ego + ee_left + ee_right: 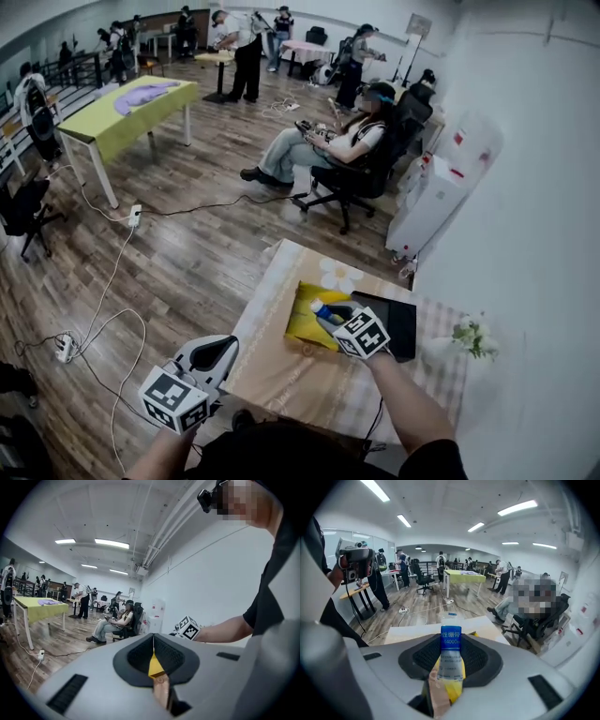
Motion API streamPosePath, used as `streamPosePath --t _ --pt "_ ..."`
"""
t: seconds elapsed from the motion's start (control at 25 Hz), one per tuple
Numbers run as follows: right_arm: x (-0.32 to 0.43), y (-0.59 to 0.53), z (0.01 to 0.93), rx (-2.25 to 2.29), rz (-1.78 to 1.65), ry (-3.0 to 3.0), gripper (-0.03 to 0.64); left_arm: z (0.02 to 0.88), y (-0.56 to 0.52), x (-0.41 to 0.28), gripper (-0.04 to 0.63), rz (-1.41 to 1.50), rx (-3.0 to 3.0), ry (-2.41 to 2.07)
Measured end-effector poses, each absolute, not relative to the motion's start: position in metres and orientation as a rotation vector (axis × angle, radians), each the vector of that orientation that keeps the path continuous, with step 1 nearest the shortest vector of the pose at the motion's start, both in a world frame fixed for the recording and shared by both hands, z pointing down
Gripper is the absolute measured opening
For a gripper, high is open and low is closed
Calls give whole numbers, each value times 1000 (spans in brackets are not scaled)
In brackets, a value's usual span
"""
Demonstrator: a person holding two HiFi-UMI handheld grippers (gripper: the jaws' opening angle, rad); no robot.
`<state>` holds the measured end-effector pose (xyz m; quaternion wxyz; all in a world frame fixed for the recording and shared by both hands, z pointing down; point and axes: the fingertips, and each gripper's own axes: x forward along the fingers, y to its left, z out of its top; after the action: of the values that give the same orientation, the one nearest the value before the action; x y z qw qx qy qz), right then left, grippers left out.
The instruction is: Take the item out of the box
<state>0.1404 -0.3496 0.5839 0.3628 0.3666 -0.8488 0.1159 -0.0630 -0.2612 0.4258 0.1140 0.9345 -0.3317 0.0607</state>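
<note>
A small clear bottle with a blue label is the item, and my right gripper is shut on it. It hangs just above a yellow open box on the wood-patterned table. In the right gripper view the bottle stands upright between the jaws of my right gripper, with the yellow box showing below it. My left gripper is off the table's left edge, over the floor. Seen in its own view, the left gripper is shut with nothing in it.
A black flat lid or tray lies right of the yellow box. White flowers stand at the table's right edge by the wall. A seated person and a white appliance are beyond. Cables and a power strip lie on the floor.
</note>
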Motion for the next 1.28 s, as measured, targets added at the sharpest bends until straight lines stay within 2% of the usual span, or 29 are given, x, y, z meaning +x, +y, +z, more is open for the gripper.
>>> streamPosePath --t 0.56,1.28 --pt "120 -302 462 1002 188 -2584 138 400 -264 -20 15 194 2858 -884" --pt "119 -235 342 1016 -35 -3049 137 390 -267 -5 15 158 2880 -871"
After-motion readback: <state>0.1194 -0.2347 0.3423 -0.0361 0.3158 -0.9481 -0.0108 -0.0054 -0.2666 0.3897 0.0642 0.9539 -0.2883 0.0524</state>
